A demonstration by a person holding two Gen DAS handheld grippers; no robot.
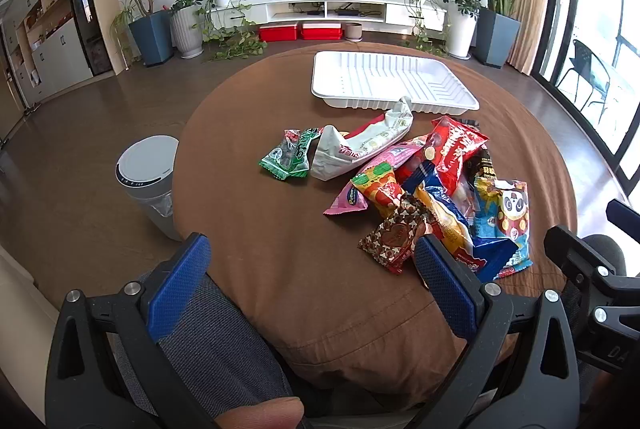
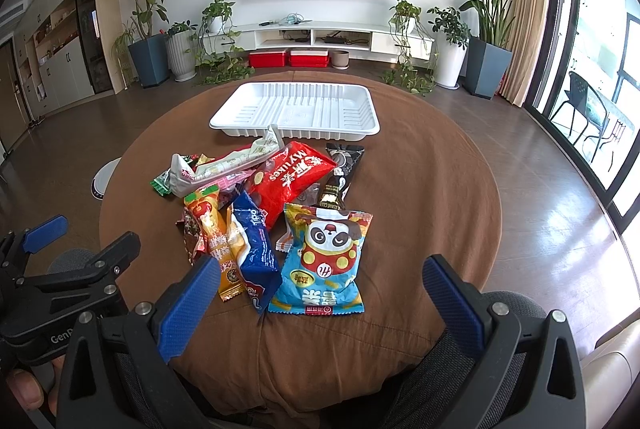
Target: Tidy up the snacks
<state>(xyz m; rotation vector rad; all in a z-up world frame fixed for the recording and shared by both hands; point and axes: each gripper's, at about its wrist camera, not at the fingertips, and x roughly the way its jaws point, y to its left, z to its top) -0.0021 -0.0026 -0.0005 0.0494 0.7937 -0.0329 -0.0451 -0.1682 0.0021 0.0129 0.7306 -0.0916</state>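
Observation:
A pile of snack packets lies on a round table with a brown cloth (image 1: 280,229) (image 2: 420,189). Nearest is a light blue panda bag (image 2: 324,261) (image 1: 506,221), with a dark blue packet (image 2: 256,245), a red bag (image 2: 288,177) (image 1: 460,149), a white bag (image 1: 360,145) and a green packet (image 1: 290,155) around it. Behind the pile stands an empty white tray (image 1: 384,81) (image 2: 296,109). My left gripper (image 1: 312,269) is open at the table's near edge, left of the pile. My right gripper (image 2: 320,289) is open, with the panda bag just ahead of it.
A grey round bin (image 1: 150,181) stands on the wood floor left of the table. Plants, a TV and a white media shelf line the far wall. Glass doors are on the right. A sleeve shows under my left gripper, and the other gripper shows at each view's edge.

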